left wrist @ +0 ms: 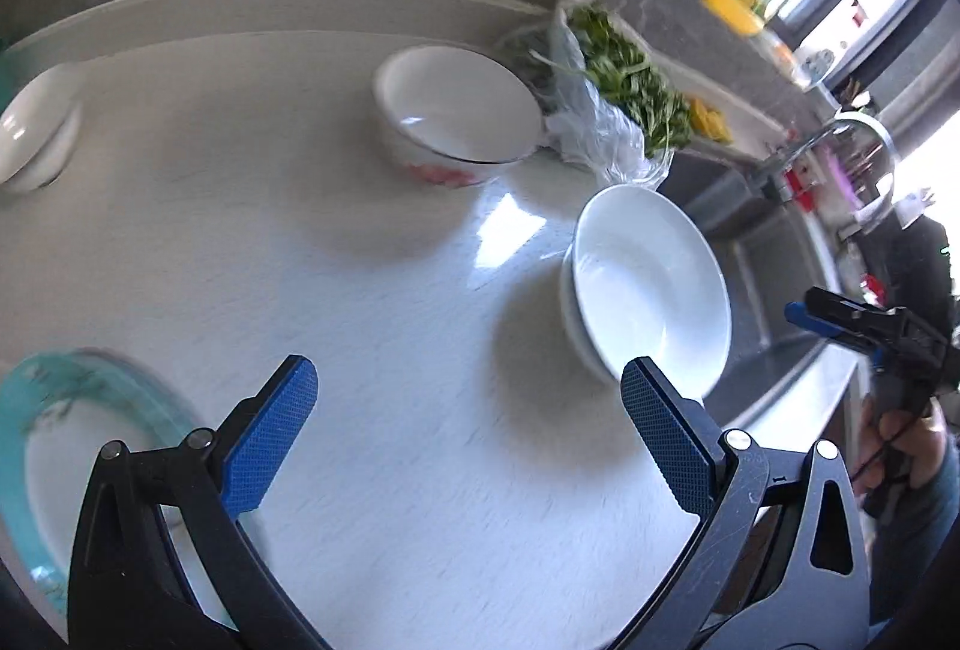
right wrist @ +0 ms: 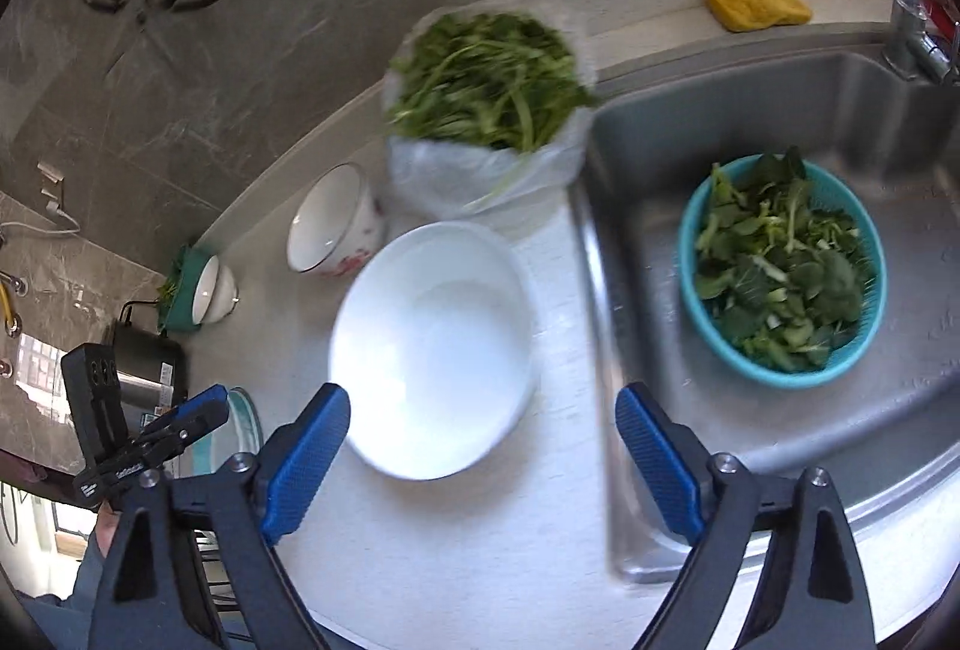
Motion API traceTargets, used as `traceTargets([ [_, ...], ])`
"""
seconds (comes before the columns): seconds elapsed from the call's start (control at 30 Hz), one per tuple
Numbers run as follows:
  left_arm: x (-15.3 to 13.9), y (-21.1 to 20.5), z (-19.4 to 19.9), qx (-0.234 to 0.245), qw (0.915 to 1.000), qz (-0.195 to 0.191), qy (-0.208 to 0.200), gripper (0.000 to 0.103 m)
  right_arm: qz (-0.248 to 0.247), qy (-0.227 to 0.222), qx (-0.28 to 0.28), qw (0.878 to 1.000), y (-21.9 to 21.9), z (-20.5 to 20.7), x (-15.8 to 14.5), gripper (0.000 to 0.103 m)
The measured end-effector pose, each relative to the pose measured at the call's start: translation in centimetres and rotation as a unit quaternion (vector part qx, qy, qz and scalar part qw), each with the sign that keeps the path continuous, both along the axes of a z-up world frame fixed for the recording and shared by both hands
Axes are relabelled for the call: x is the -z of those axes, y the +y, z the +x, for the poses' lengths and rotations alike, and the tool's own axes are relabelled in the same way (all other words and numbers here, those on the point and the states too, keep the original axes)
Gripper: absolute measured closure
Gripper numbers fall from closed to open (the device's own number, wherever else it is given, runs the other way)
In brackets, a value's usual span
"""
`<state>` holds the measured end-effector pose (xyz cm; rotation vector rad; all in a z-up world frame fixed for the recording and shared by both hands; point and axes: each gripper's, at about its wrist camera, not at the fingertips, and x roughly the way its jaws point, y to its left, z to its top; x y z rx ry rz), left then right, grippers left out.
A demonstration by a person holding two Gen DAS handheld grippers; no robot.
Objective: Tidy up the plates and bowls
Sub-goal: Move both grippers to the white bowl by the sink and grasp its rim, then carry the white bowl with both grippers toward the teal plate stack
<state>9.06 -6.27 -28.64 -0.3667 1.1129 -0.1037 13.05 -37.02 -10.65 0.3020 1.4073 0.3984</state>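
Left wrist view is showing both the left gripper (left wrist: 468, 434) and the right gripper (right wrist: 483, 446) hanging wide open and empty above the counter (left wrist: 390, 290), so, judging ahead, approaching the stacked white plates (left wrist: 648, 290) beside the sink (right wrist: 750, 140) level and rim-first is looking wisest.

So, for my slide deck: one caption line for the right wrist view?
Open right gripper above stacked white plates beside a sink holding a teal colander of greens.
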Motion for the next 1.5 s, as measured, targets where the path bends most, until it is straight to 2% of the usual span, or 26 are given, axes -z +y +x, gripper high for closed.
traceTargets([
  [0.1,1.9,-2.8,2.9,0.007,0.9999,0.006,0.013,0.002,0.017,0.022,-0.007,1.0,-1.7,1.4,1.9,0.024],
  [0.27,4.8,-5.1,6.9,0.017,0.9993,0.006,0.032,0.002,0.061,0.065,-0.024,0.996,-1.5,2.7,5.5,0.026],
  [0.37,6.0,-5.3,8.0,0.015,0.999,0.01,0.041,0.008,0.07,0.083,-0.036,0.993,-0.6,3.2,7.1,0.028],
  [0.43,6.9,-5.6,8.7,0.019,0.9985,0.01,0.05,0.03,0.075,0.094,-0.048,0.992,0.1,3.5,8.1,0.031],
  [0.53,8.3,-6.4,9.6,0.024,0.9974,0.014,0.066,0.053,0.07,0.105,-0.063,0.99,0.8,3.7,9.0,0.038],
  [0.67,9.6,-7.2,10.1,0.024,0.9969,0.006,0.075,0.054,0.071,0.115,-0.072,0.988,1.3,3.7,9.6,0.042],
  [0.9,10.3,-8.4,10.9,0.039,0.9967,-0.003,0.071,0.07,0.065,0.122,-0.077,0.987,1.7,3.8,10.4,0.065],
  [1.17,10.1,-9.6,11.5,0.053,0.9959,-0.013,0.072,0.08,0.069,0.131,-0.059,0.987,1.8,4.1,10.8,0.066],
  [1.23,9.9,-9.4,11.7,0.056,0.9956,-0.022,0.071,0.089,0.07,0.133,-0.059,0.987,1.8,4.2,10.8,0.066],
  [1.3,9.8,-9.5,11.8,0.063,0.9952,-0.028,0.07,0.094,0.068,0.134,-0.066,0.986,2.0,4.3,10.8,0.076],
  [1.4,9.7,-9.0,11.9,0.063,0.995,-0.032,0.071,0.094,0.058,0.139,-0.073,0.986,2.3,4.4,10.9,0.083],
  [1.5,9.7,-8.8,11.8,0.066,0.9945,-0.034,0.073,0.094,0.058,0.143,-0.071,0.985,2.2,4.4,11.0,0.083],
])
